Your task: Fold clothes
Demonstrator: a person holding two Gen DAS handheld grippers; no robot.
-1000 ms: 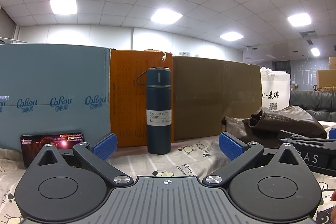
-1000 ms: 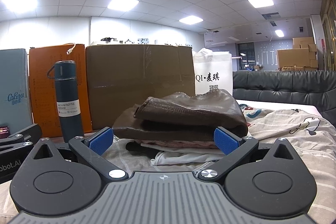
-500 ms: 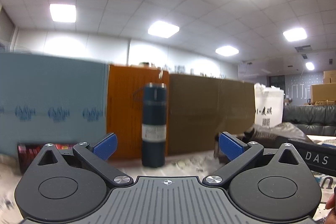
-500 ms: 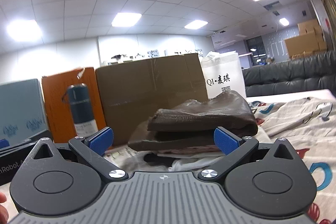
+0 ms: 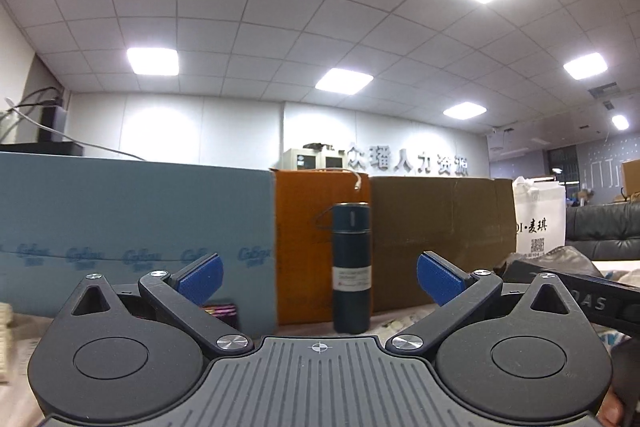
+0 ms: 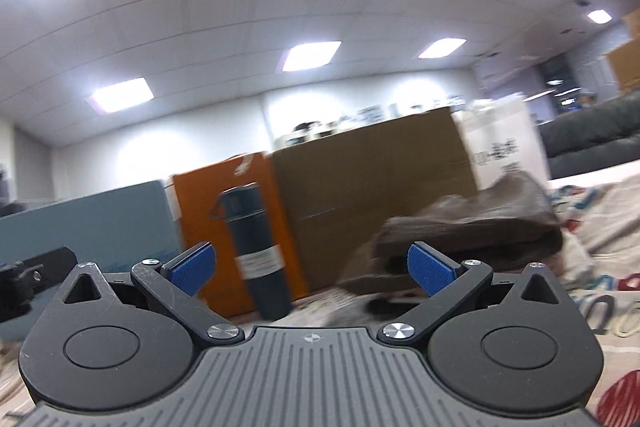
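Note:
A folded brown garment (image 6: 472, 223) lies on the patterned bedsheet (image 6: 600, 227) to the right, blurred in the right wrist view; light clothes beneath it are barely visible. Its edge (image 5: 568, 261) peeks out at the far right of the left wrist view. My left gripper (image 5: 320, 277) stands open, pointing at the boxes and holding nothing. My right gripper (image 6: 312, 269) is open too, tilted, with nothing between its blue pads. The right gripper's black body (image 5: 588, 297) shows at the right edge of the left wrist view.
A dark blue vacuum bottle (image 5: 352, 267) stands upright before an orange box (image 5: 304, 247). A blue-grey box (image 5: 132, 227) and a brown carton (image 5: 440, 235) flank it. A white paper bag (image 5: 540, 227) and a dark sofa (image 5: 604, 231) lie to the right. A phone (image 5: 222, 309) leans at the blue-grey box.
Both grippers have lifted and tilted upward, so more ceiling shows. The right gripper also rolled and swung left; its view is motion-blurred. Both stay open.

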